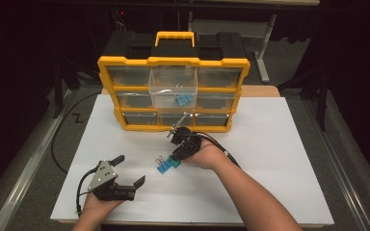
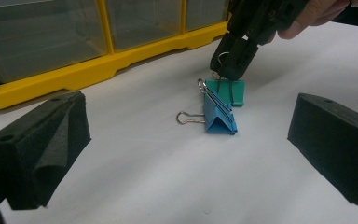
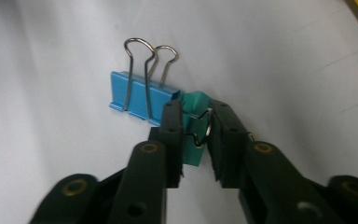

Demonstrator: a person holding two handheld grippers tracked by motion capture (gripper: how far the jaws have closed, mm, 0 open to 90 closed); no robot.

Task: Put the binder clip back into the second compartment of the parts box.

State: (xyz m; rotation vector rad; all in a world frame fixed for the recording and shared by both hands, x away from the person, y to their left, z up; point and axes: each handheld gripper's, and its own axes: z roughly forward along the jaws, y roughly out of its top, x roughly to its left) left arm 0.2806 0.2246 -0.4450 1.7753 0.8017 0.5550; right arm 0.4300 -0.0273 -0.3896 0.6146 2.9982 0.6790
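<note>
A green binder clip (image 3: 192,156) lies on the white sheet (image 1: 270,159) against a blue binder clip (image 3: 137,95). My right gripper (image 3: 196,119) points down at the green clip, its jaws closed on that clip's wire handles. From the left gripper view the same grip shows at the green clip (image 2: 230,91), with the blue clip (image 2: 219,116) just in front of it. My left gripper (image 1: 131,169) rests open near the table's front left, nothing between its jaws, facing both clips. From above, the blue clip (image 1: 163,167) lies just left of my right gripper (image 1: 176,156).
A yellow drawer organizer (image 1: 173,61) stands at the back of the sheet. Its top middle clear drawer (image 1: 172,91) is pulled out and holds another blue clip (image 1: 183,100). Cables trail from both grippers.
</note>
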